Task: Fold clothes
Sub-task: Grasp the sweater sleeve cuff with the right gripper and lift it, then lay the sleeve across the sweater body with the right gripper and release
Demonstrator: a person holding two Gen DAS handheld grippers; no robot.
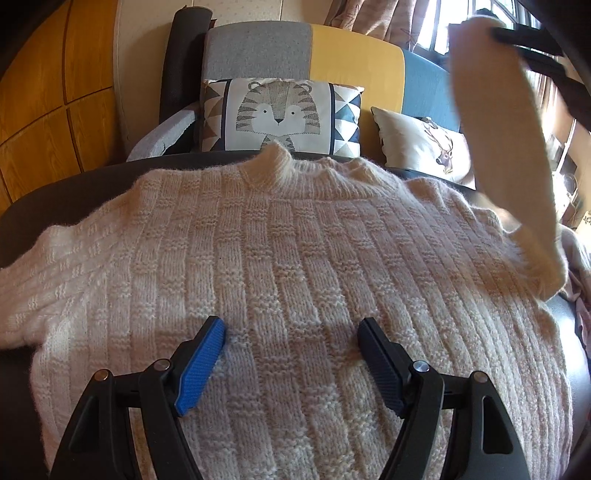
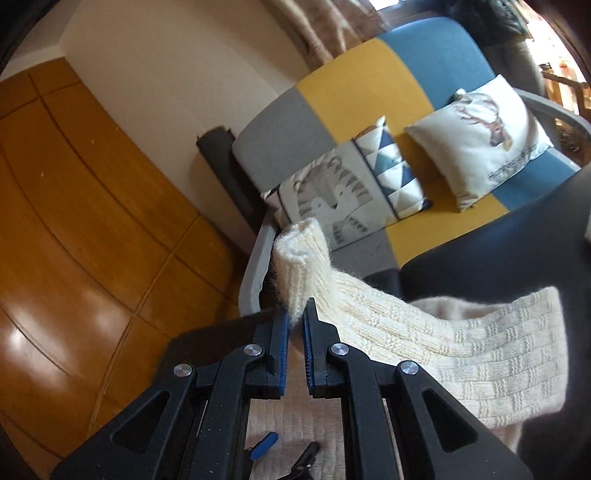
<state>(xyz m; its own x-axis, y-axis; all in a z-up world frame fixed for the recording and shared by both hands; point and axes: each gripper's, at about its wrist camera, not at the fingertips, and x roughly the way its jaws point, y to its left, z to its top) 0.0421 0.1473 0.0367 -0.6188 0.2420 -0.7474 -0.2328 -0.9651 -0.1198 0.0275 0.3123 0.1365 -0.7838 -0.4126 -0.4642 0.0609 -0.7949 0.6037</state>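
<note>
Daylight enters from the window (image 1: 476,26) at 1 o'clock in the left wrist view; panes blown out. Sweater (image 1: 295,258) evenly lit, sharp, soft shadows under the claw. Raised sleeve (image 1: 498,129) motion-blurred. Right wrist view smeared throughout; glare on the wooden cabinet (image 2: 74,295) at 8 o'clock. Fisheye bending, dark corners.

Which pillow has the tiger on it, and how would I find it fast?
Start at the sofa with the grey, yellow and blue back, behind the cream knitted sweater. Two pillows lean against it; the tiger pillow is the one on the left in the left wrist view, just above the sweater's collar. It has a striped tiger face and triangle borders, while the other pillow is plain cream with a deer.
</note>
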